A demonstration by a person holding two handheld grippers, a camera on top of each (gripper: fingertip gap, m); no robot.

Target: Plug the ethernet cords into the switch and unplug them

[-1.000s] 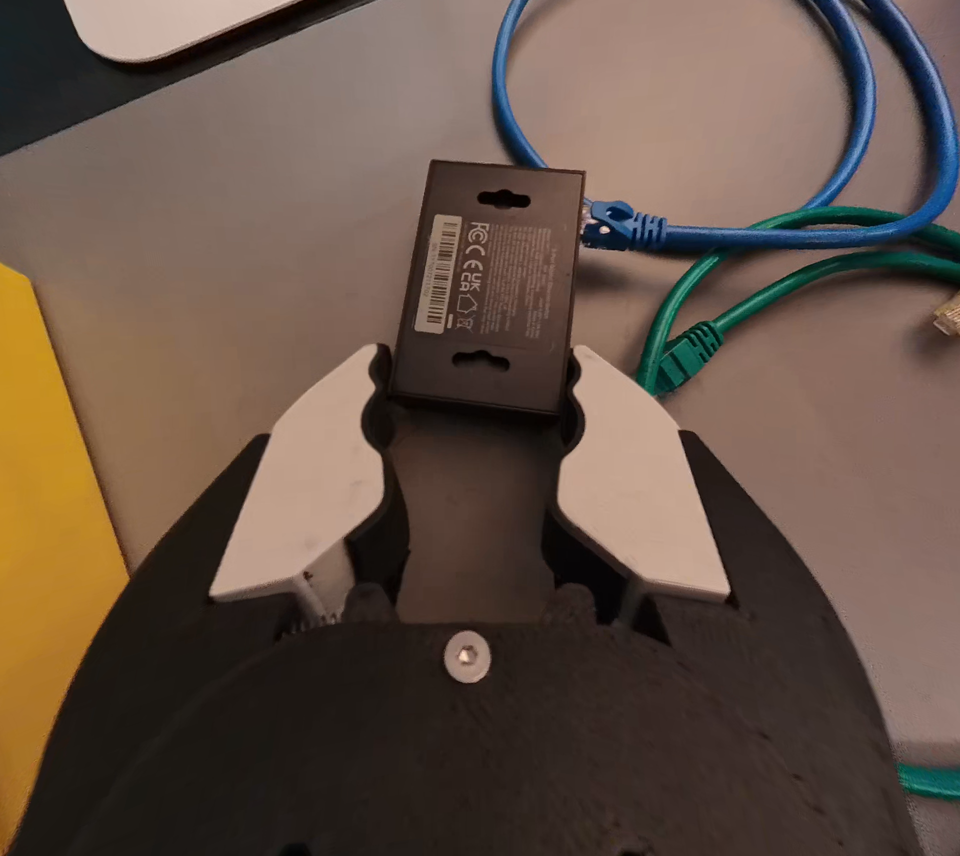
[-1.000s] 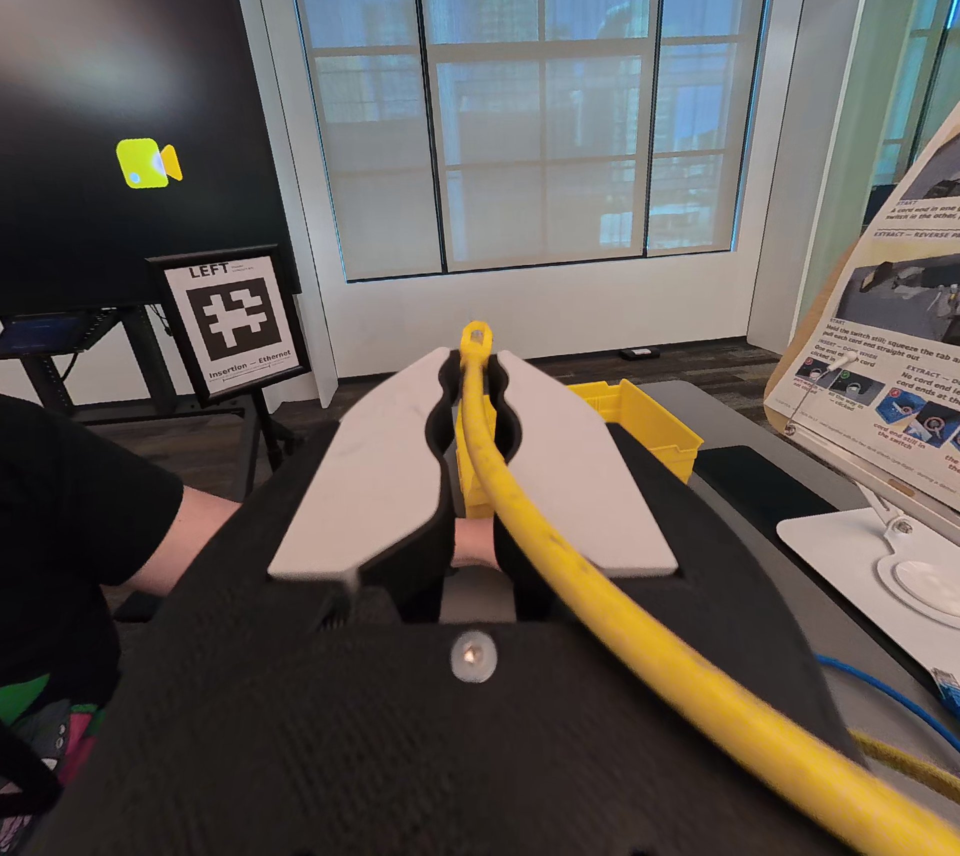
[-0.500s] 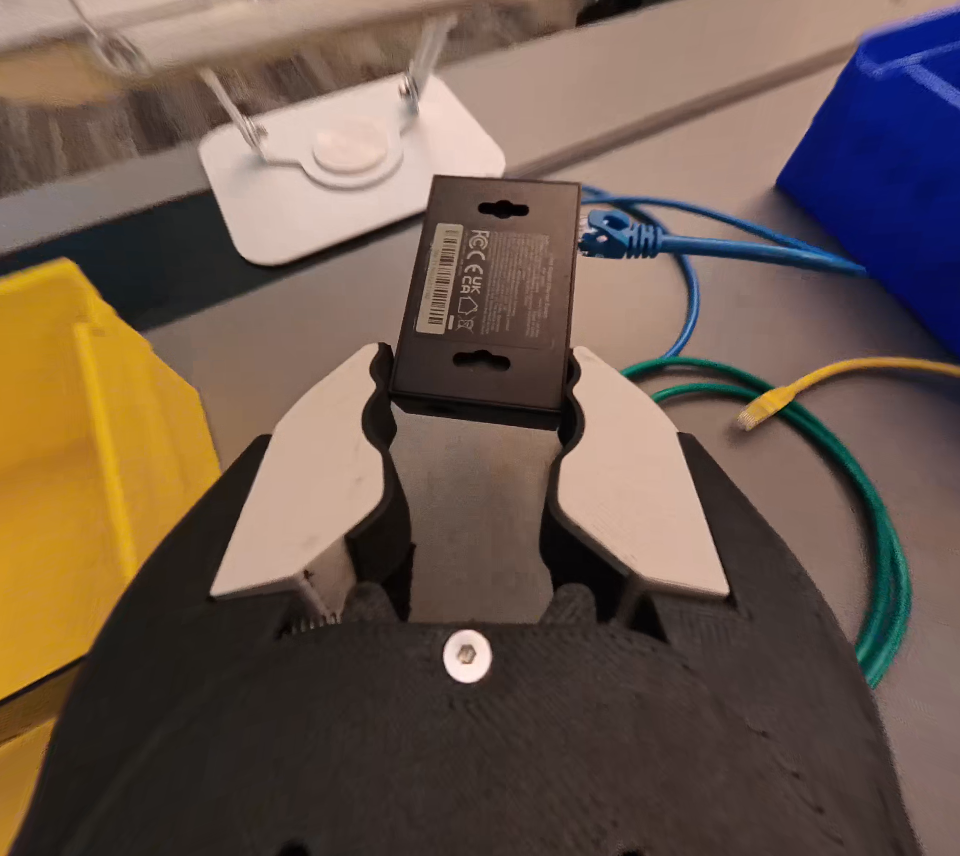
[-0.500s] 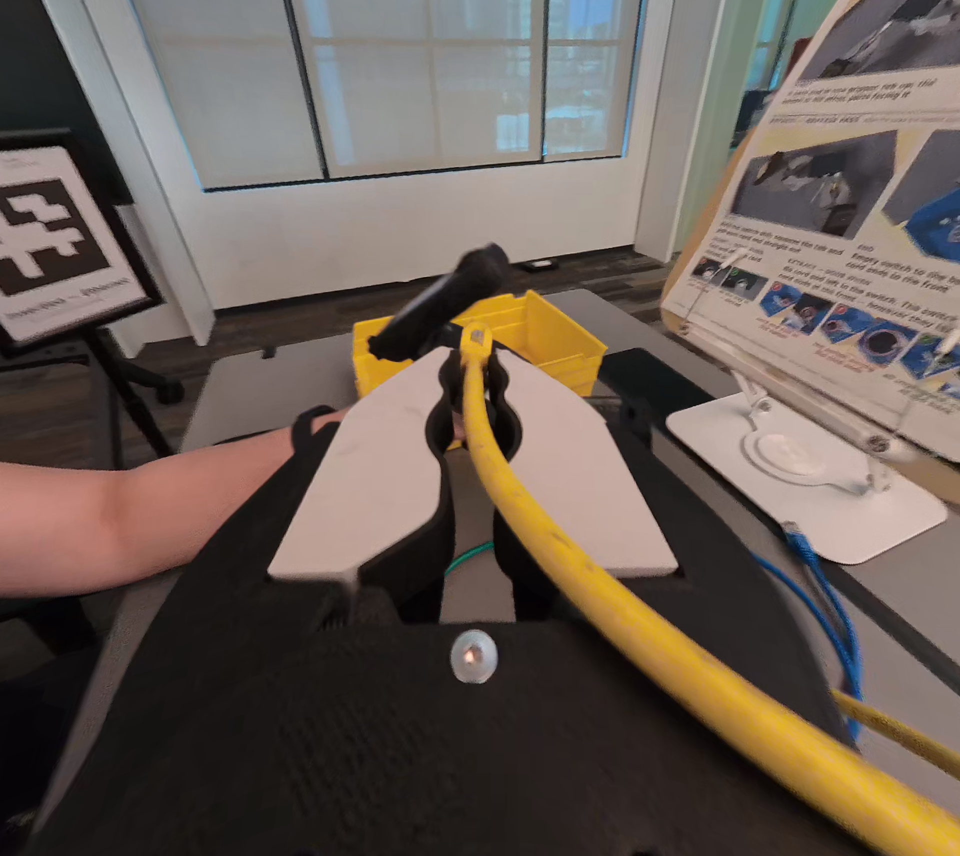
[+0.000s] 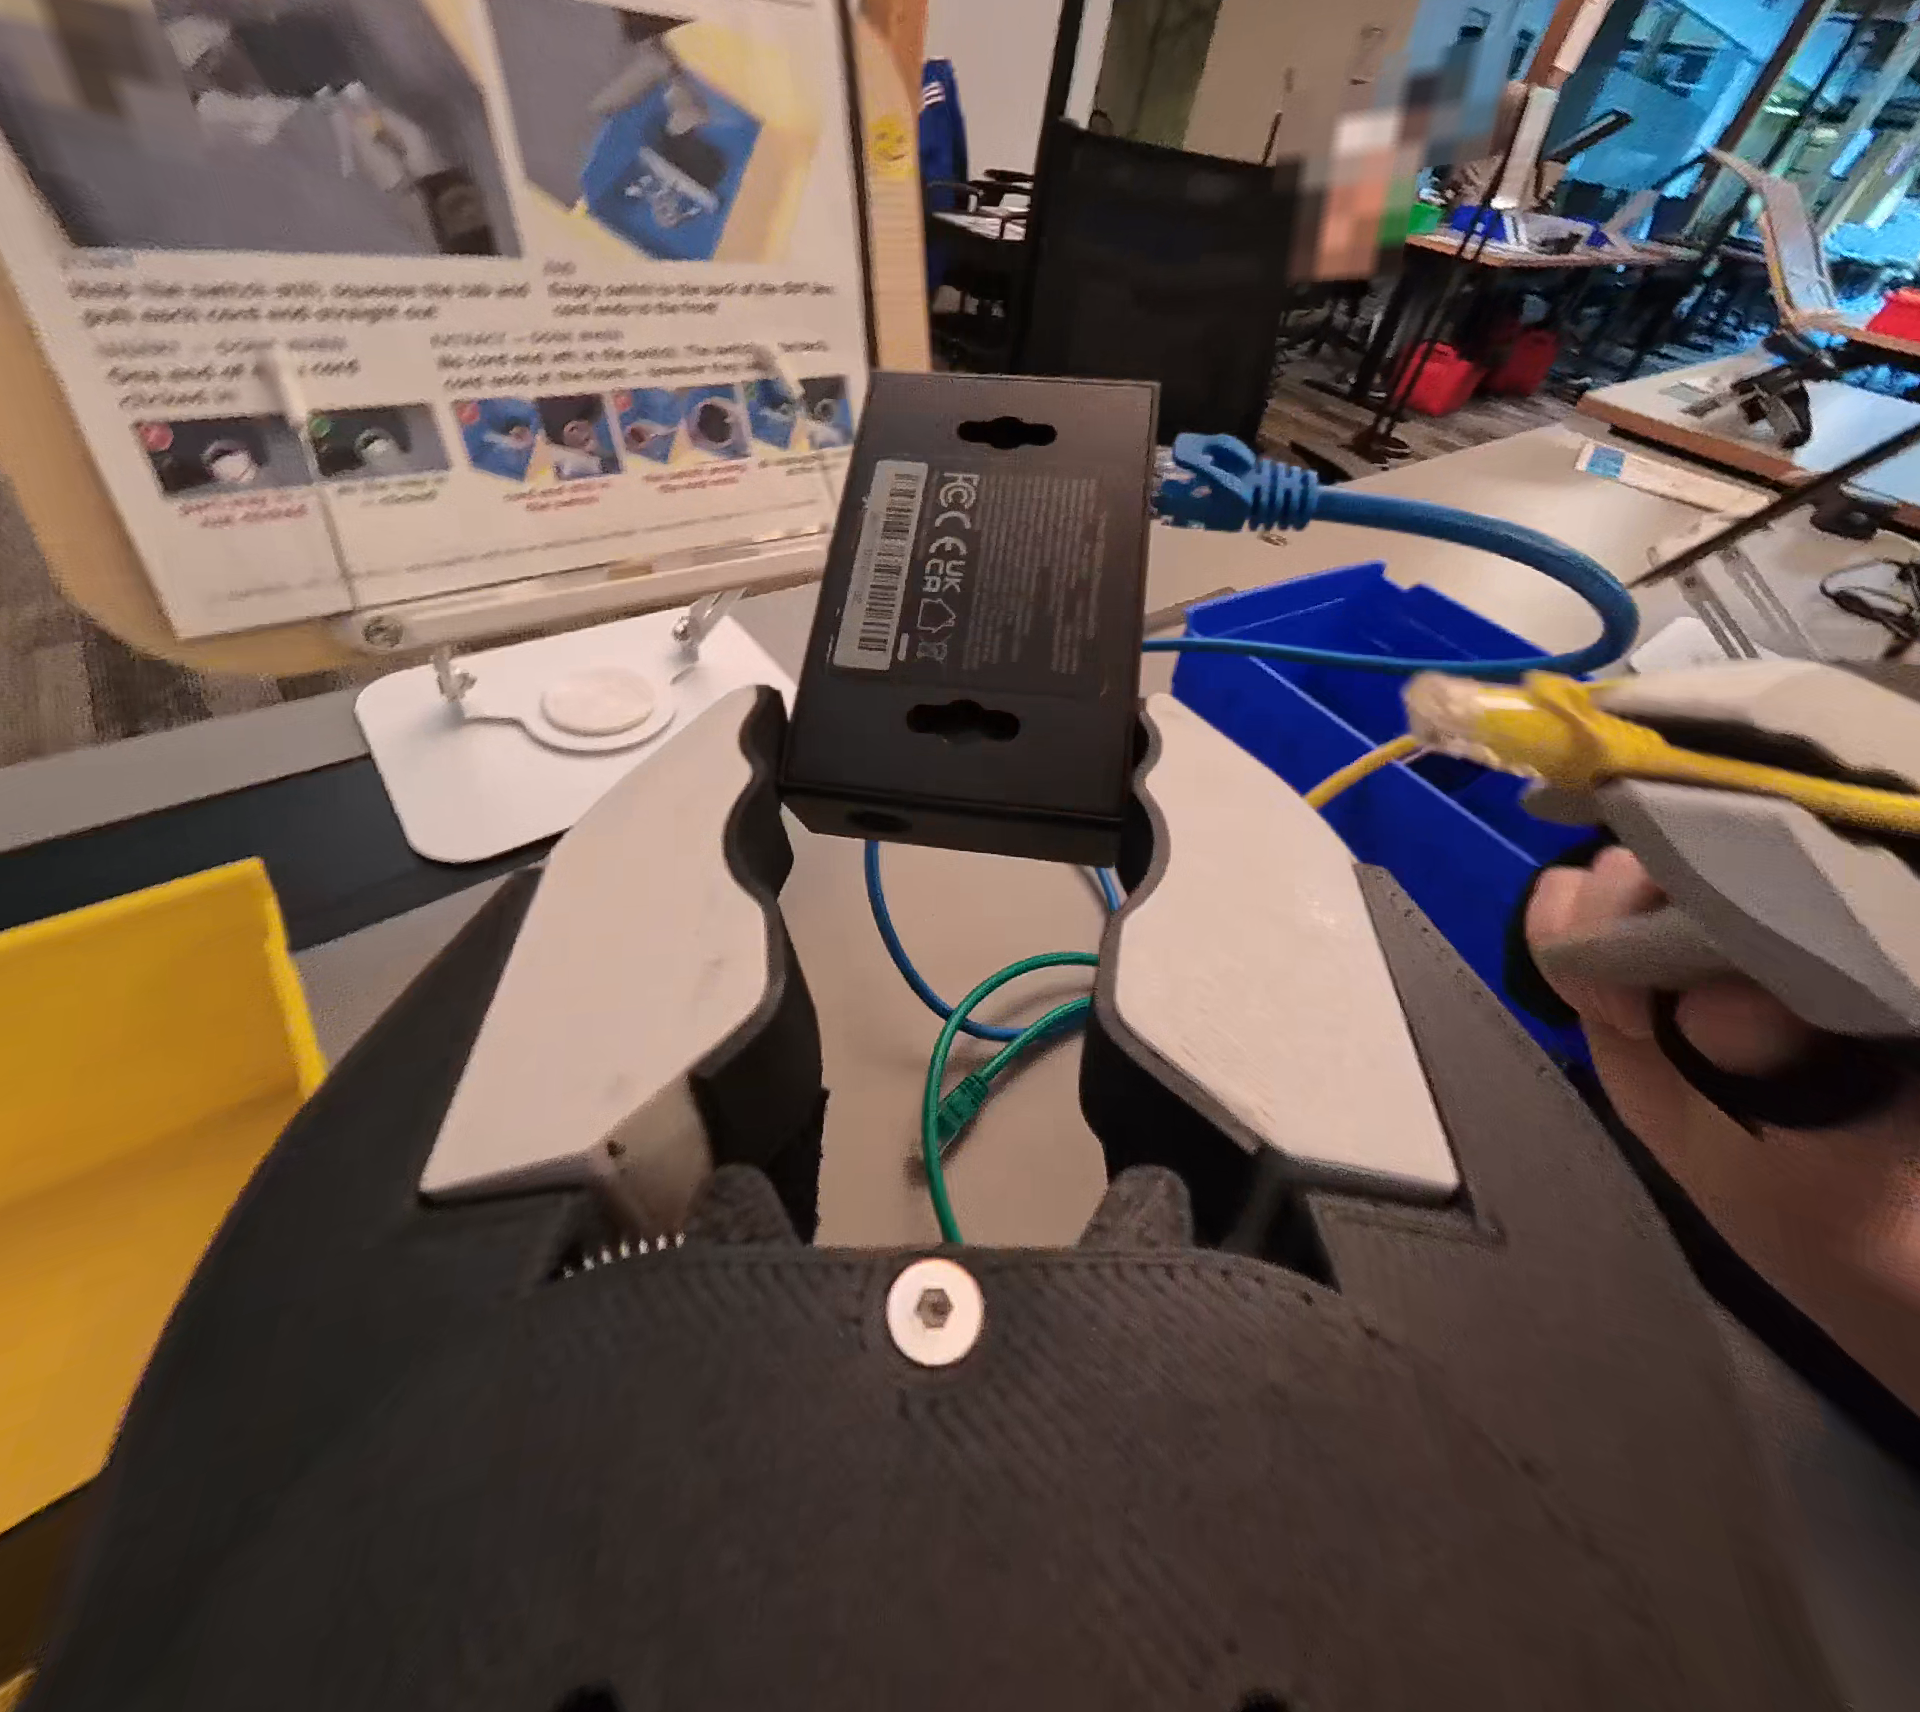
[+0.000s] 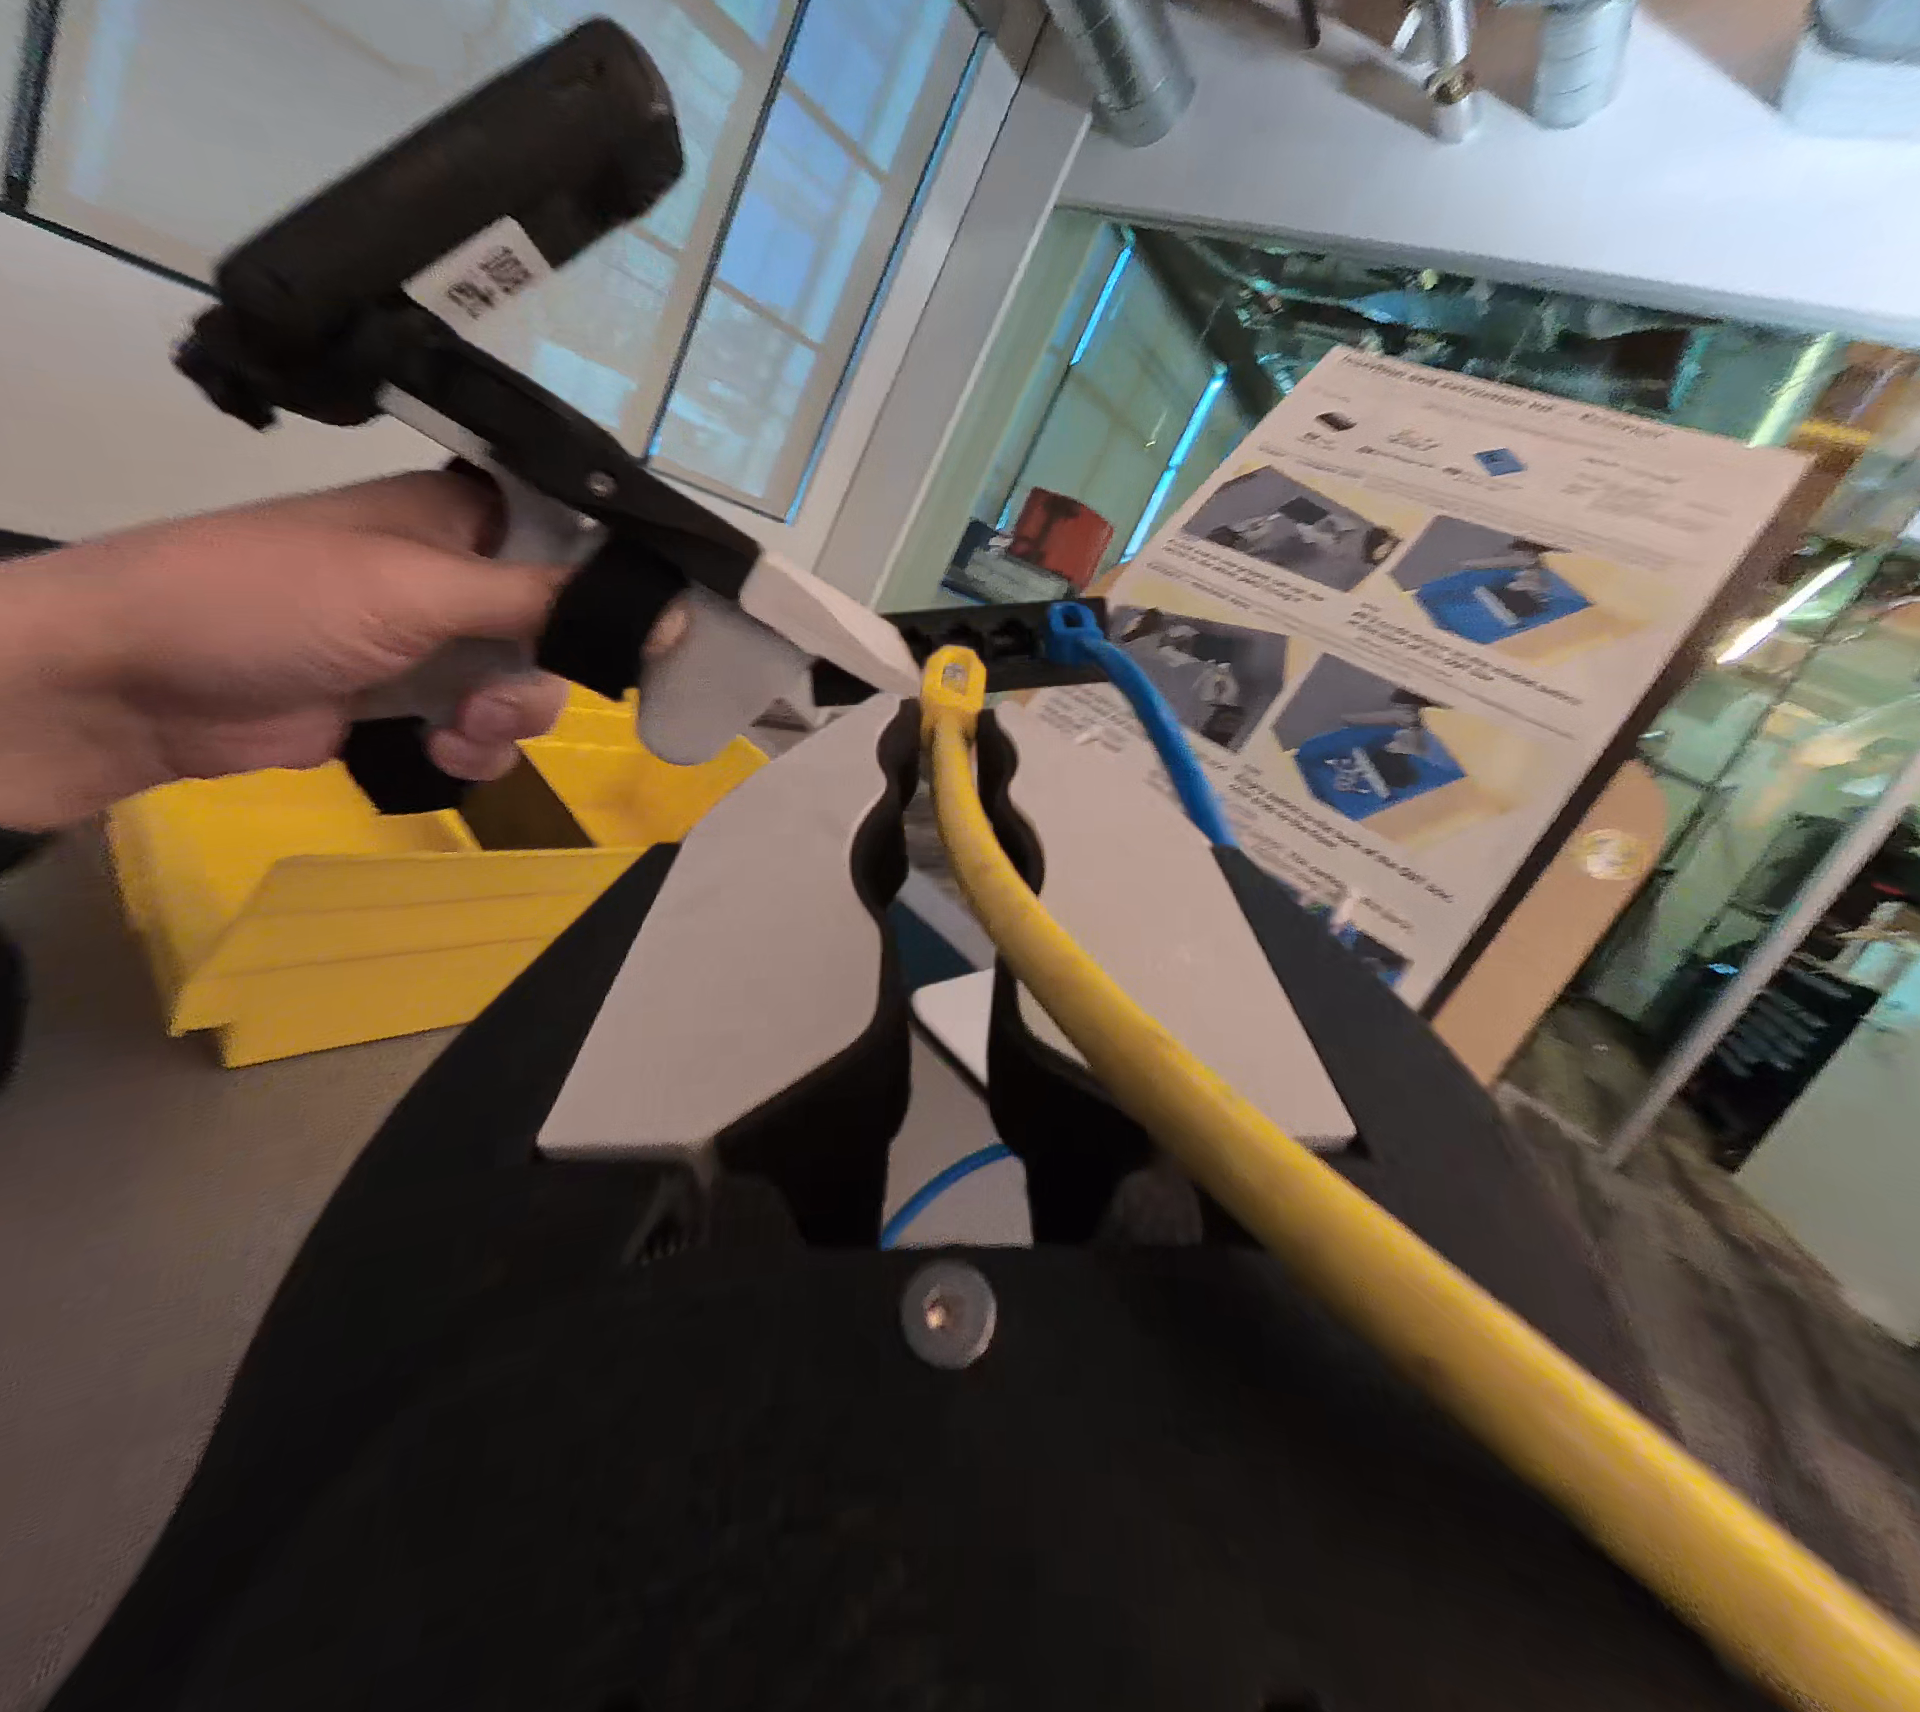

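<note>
The left gripper (image 5: 951,753) is clamped on the flat black plastic switch (image 5: 987,592), lifted in the air at 12 o'clock. The right gripper (image 6: 940,712) pinches the yellow ethernet cord (image 6: 1195,1070) behind its plug. I judge the plug may miss the port beside the blue ethernet cord (image 6: 1143,727), because both tools float unsupported. One second ago the switch lay on the table.

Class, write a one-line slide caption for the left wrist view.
Left gripper holds the black switch, blue cord plugged in, as the right gripper brings the yellow cord near.
</note>
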